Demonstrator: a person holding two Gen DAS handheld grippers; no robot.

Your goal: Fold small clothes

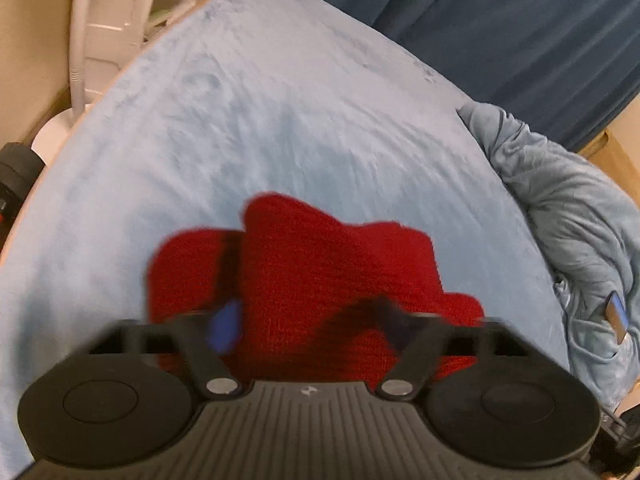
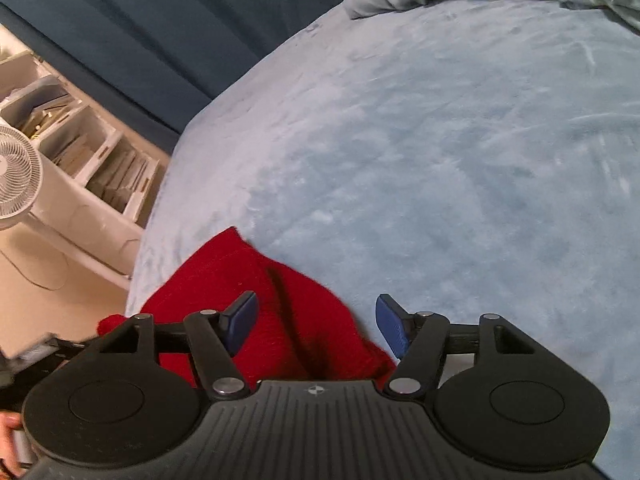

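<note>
Black housing and linkage of each hand-held gripper fill the bottom of both wrist views, with a red garment [image 1: 320, 272] right ahead on a pale blue bed [image 1: 280, 120].

The right hand-held gripper [image 2: 316, 324] has its jaws apart. Both blue pads [image 2: 390, 328] show clearly; the cloth lies beneath the gap and neither pad presses on it.

The left hand-held gripper [image 1: 308, 324] is blurred. One blue pad [image 1: 226, 326] shows on the left, while the opposite finger is only a dark smear over the knit. It may be pinching a fold, but I cannot tell whether it grips or only hovers.

The garment lies near the bed's close edge, just under both tools, and looks like a small knitted piece. It is bunched, not flat: one dark crease runs down the middle, lobes stick out at the left and lower right, and the outline is ragged. No neat rectangle shows.

By that, folding seems at an early or middle stage. The piece is on the bed, perhaps with one layer turned over. Squaring the edges and finishing the folds remain. A crumpled blanket [image 1: 568, 216] lies at the bed's far side, well apart from the garment.
</note>
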